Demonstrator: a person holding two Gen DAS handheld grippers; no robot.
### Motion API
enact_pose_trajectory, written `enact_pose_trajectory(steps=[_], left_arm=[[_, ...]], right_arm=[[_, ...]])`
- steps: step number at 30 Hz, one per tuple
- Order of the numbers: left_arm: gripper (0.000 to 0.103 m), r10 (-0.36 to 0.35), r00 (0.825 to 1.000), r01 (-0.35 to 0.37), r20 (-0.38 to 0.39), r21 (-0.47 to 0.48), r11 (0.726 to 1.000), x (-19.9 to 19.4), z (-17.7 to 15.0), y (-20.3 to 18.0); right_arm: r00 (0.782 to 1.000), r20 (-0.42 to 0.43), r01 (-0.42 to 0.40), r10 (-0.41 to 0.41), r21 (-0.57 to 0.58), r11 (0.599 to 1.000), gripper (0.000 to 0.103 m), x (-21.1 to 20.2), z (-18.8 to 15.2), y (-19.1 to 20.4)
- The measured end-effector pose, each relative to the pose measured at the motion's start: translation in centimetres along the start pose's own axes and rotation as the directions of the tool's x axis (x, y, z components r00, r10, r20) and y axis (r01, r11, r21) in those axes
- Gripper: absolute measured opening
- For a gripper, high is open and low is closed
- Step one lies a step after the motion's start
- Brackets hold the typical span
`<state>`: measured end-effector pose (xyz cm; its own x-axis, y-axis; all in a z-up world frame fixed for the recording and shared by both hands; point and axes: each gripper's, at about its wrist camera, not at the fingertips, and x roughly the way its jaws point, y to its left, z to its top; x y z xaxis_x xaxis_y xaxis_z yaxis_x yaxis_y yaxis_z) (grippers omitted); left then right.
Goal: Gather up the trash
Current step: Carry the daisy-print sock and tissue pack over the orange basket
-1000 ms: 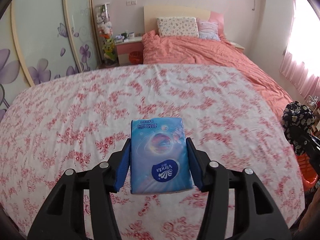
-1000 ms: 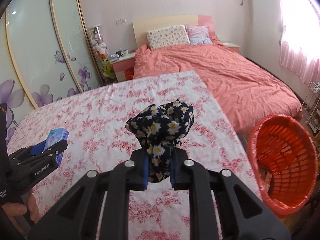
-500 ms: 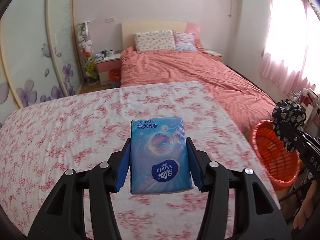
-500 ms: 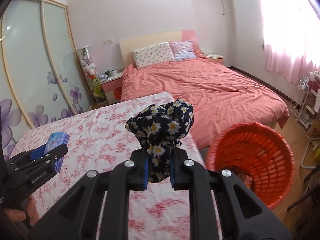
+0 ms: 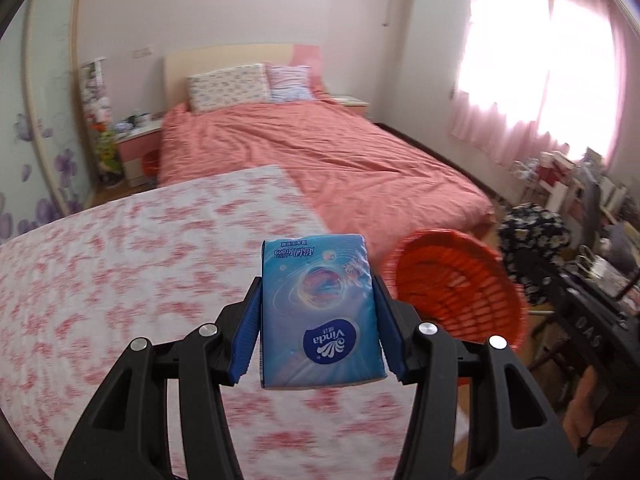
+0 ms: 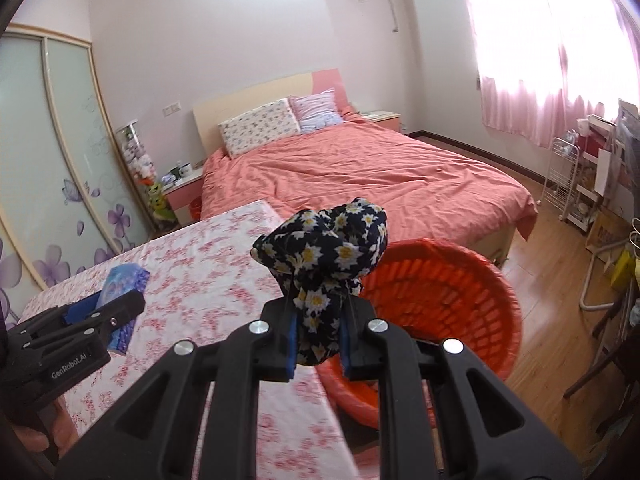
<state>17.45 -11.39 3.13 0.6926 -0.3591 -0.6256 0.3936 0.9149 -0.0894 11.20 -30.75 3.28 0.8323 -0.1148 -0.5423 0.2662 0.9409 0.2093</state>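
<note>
Left wrist: left gripper (image 5: 318,322) clamps a glossy blue tissue pack (image 5: 320,312); right gripper (image 6: 318,334) pinches daisy-print cloth (image 6: 326,248).

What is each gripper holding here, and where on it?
Left gripper: blue tissue pack, by its long sides. Right gripper: dark daisy-print cloth bundle, by its lower end.

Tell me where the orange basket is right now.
The orange basket sits on the floor beside the floral-covered table, near the pink bed, just beyond the right gripper holding the daisy-print cloth.
</note>
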Motion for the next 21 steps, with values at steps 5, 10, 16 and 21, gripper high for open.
enact_pose_trajectory(steps=[5, 10, 16, 21], left_arm=[[0.053, -0.099, 0.995, 0.099, -0.015, 0.041, 0.994, 1.6, 0.3, -3.8], [0.053, -0.169, 0.985, 0.172, -0.044, 0.09, 0.981, 3.9, 0.5, -6.9], [0.053, -0.229, 0.968, 0.24, -0.099, 0.118, 0.964, 7.6, 0.9, -10.1], [0.066, -0.224, 0.962, 0.245, -0.159, 0.126, 0.961, 10.6, 0.5, -11.6]], right_arm=[[1.0, 0.022, 0.012, -0.013, 0.04, 0.999, 0.016, -0.4, 0.3, -3.1], [0.999, 0.034, 0.035, -0.038, 0.085, 0.996, 0.016, -0.3, 0.9, -6.6], [0.998, 0.024, 0.051, -0.055, 0.155, 0.987, 0.017, 1.1, 1.5, -10.7], [0.999, -0.004, 0.041, -0.041, 0.238, 0.97, 0.035, 3.4, 1.5, -13.3]])
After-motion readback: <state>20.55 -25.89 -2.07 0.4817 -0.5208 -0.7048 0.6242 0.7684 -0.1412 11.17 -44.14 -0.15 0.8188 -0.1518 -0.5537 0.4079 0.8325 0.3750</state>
